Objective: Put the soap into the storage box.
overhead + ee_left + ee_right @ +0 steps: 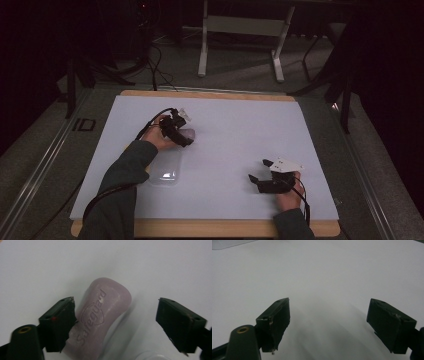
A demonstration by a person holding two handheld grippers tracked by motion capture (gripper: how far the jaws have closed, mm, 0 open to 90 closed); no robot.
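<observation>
A pale purple soap bar stamped "Safeguard" lies on the white sheet. My left gripper stands open over it with the jaws wide. The left jaw is right against the bar's side and the right jaw is well apart from it. In the high view the left gripper is left of the sheet's centre, with the soap bar just under its tips. My right gripper rests near the front right, open, and in its own view the right gripper has bare sheet between its jaws.
A clear plastic container lies beside the left forearm, and its rim shows at the bottom of the left gripper view. The sheet lies on a wooden board. Behind the table stand a white frame and floor cables.
</observation>
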